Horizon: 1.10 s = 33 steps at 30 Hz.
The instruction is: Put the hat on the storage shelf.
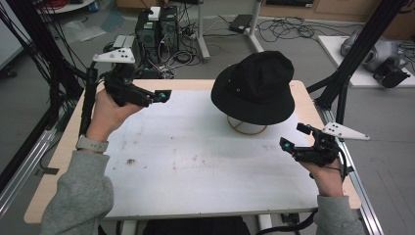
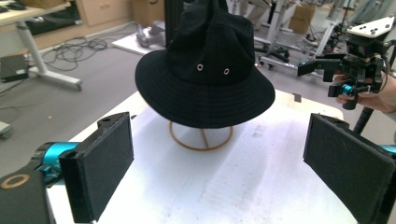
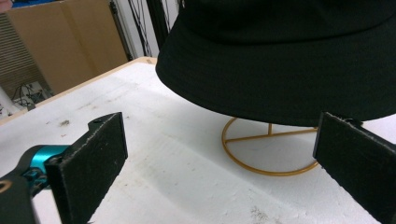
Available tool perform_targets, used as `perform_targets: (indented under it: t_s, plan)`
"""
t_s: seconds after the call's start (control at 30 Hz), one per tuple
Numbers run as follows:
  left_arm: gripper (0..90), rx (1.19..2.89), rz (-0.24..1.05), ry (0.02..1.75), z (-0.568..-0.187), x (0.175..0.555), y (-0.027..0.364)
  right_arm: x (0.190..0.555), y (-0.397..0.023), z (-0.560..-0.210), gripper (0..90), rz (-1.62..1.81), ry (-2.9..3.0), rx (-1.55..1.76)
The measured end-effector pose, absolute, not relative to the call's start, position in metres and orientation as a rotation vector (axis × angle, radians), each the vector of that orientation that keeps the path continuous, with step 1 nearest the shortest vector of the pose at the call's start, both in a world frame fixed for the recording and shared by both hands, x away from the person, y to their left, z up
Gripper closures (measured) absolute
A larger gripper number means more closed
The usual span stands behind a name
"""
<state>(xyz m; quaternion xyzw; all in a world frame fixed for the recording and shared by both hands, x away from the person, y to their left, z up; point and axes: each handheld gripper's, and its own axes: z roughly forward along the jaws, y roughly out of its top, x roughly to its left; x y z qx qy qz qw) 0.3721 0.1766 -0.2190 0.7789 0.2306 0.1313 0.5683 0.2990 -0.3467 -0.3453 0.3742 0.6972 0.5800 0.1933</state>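
A black bucket hat point(image 1: 255, 85) sits on a gold wire stand point(image 1: 247, 129) at the back right of the white tabletop point(image 1: 195, 161). My left gripper point(image 1: 164, 96) is held open at the table's back left, level with the hat and pointing at it, apart from it. In the left gripper view the hat point(image 2: 205, 70) and stand point(image 2: 201, 138) lie ahead between the open jaws point(image 2: 222, 140). My right gripper point(image 1: 294, 136) is open just right of the stand, below the brim. In the right gripper view the brim point(image 3: 289, 56) and stand ring point(image 3: 266, 151) are close ahead of the open jaws point(image 3: 219, 154).
Computer towers point(image 1: 156, 29) and floor cables lie behind the table. Black frame posts point(image 1: 352, 63) rise at the right rear corner. A wooden edge point(image 1: 63, 147) borders the white surface. The other hand's gripper point(image 2: 327, 70) shows beyond the hat in the left gripper view.
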Motion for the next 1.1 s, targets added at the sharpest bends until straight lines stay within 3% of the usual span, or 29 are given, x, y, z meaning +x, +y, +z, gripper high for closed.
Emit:
perform_targets:
  t_s: [0.53, 1.1]
  plan:
    - [8.7, 1.723, 0.395, 0.626, -0.265, 0.335, 0.218, 0.303, -0.340, -0.346, 2.1, 1.615, 1.967, 1.035]
    - [8.7, 1.652, 0.499, 0.721, -0.296, 0.302, 0.235, 0.305, -0.343, -0.344, 2.1, 1.624, 1.935, 1.050]
